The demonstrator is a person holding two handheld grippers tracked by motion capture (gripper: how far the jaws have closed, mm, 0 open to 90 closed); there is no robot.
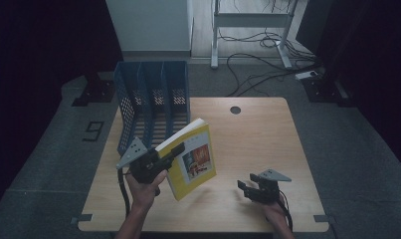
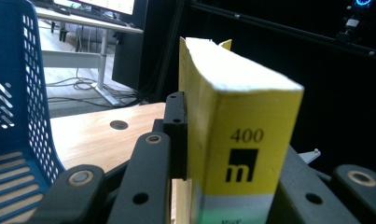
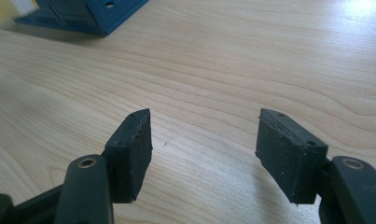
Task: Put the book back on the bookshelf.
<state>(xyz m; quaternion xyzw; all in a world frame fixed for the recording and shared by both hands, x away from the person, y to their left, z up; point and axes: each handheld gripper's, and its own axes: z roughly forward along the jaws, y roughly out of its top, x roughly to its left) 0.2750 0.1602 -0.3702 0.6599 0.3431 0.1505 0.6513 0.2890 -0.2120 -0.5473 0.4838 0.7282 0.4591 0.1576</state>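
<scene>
A thick yellow book (image 1: 195, 159) is held tilted above the table's near left part, with my left gripper (image 1: 173, 149) shut on it near its spine. In the left gripper view the yellow book's spine (image 2: 244, 140) reads "400", and one black jaw presses its left side. A blue file rack (image 1: 150, 102) with three slots stands behind it at the table's back left, seen as a blue perforated wall (image 2: 17, 107) beside the book. My right gripper (image 1: 248, 185) rests low over the table's near right part, open, with bare wood between its fingers (image 3: 129, 149).
The wooden table (image 1: 257, 144) has a round cable hole (image 1: 235, 110) near its far edge. Beyond it on the grey floor stand a white desk frame (image 1: 250, 30) and loose cables (image 1: 267, 64). Dark curtains close both sides.
</scene>
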